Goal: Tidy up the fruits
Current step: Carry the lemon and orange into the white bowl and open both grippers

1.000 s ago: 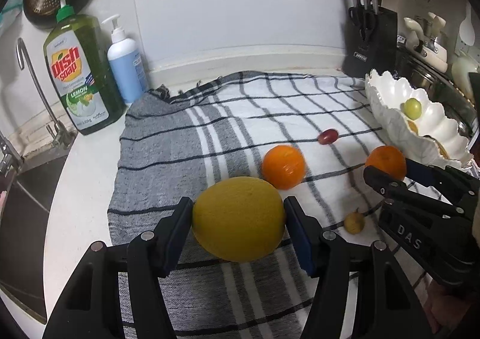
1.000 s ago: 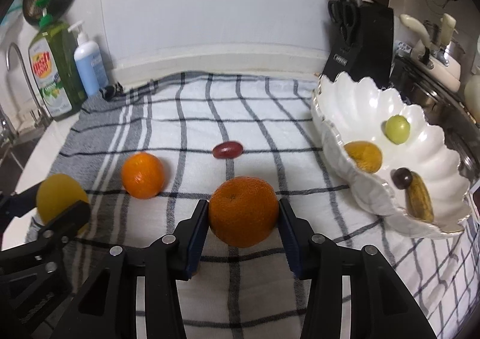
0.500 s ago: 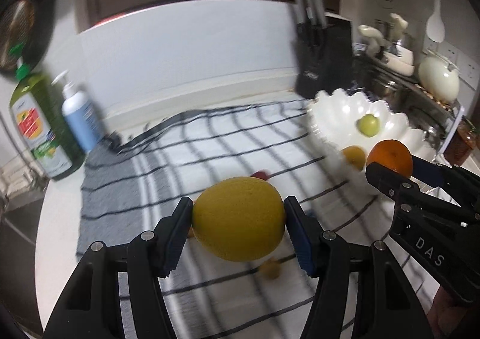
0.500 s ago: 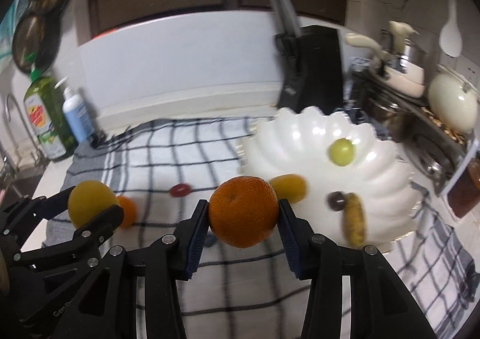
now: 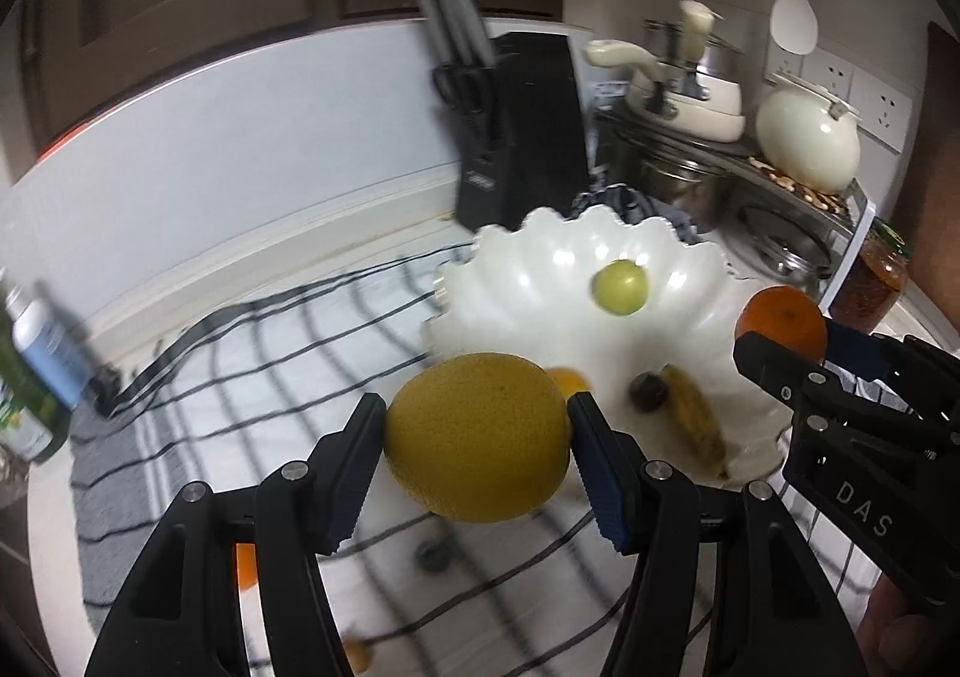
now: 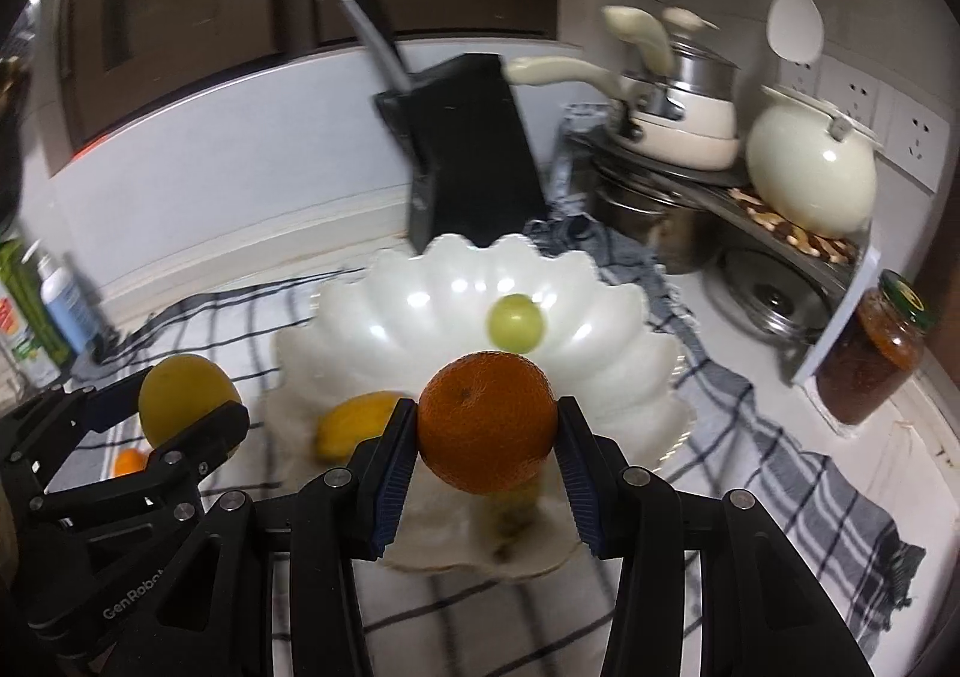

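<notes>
carrying fruit toward the white bowl, the two grippers come in side by side, both tipped downward. the left gripper is closed on a big yellow lemon-like fruit, its pads pressed on the two sides at the widest part; the fruit hangs just in front of the bowl's near left rim, above the checked cloth. the right gripper is clamped the same way on an orange, which hangs over the near part of the bowl, below a green grape-like fruit lying inside.

both fruits look firm and round, with a pebbled skin that should give the pads fair purchase. the yellow one is the bulkier and probably heavier, so i'd judge it more likely to roll out if the hold loosens. gripping across the middle, as now, seems the right place. the bowl looks like thin scalloped china, brittle, so the fruit wants lowering in, not dropping.

inside the bowl also lie a small yellow fruit, a dark round one and a brownish oblong one. another orange sits on the cloth to the left of the bowl.
</notes>
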Demonstrator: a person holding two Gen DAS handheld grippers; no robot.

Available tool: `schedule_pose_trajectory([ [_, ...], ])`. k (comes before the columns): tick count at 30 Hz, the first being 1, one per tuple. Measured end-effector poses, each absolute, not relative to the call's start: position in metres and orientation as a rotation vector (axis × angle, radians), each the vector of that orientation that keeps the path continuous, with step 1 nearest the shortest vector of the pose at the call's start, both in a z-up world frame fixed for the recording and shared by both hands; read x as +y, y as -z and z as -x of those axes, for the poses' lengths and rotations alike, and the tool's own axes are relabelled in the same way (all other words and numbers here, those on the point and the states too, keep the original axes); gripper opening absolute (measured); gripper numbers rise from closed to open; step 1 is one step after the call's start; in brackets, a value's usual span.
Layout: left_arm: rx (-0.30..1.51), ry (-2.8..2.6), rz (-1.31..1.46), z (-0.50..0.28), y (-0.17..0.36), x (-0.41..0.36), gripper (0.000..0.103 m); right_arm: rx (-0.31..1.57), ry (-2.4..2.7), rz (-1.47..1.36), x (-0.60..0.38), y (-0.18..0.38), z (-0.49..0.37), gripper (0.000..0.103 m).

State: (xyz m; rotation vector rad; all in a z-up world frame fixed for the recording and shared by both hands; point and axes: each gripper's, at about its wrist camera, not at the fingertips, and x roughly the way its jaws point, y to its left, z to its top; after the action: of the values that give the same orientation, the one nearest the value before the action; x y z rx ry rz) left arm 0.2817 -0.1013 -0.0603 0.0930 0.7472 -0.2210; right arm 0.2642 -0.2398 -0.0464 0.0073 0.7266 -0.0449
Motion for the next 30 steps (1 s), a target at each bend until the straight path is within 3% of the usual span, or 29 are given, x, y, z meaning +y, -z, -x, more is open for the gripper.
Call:
schedule_pose_trajectory([
  [23, 0.864, 0.291, -0.161, -0.373, 0.102, -0.161, 0.062, 0.853, 0.14, -0.023, -0.297, 0.095, -0.334, 0.047],
  [25, 0.849, 0.276, -0.176, -0.371, 0.1, -0.161, 0.068, 0.852, 0.149, -0.01, -0.296, 0.095, -0.333, 0.048],
  [30, 0.829, 0.24, -0.19, -0.364, 0.089, -0.156, 0.09, 0.79, 0.187, -0.002, -0.295, 0.083, -0.322, 0.085],
])
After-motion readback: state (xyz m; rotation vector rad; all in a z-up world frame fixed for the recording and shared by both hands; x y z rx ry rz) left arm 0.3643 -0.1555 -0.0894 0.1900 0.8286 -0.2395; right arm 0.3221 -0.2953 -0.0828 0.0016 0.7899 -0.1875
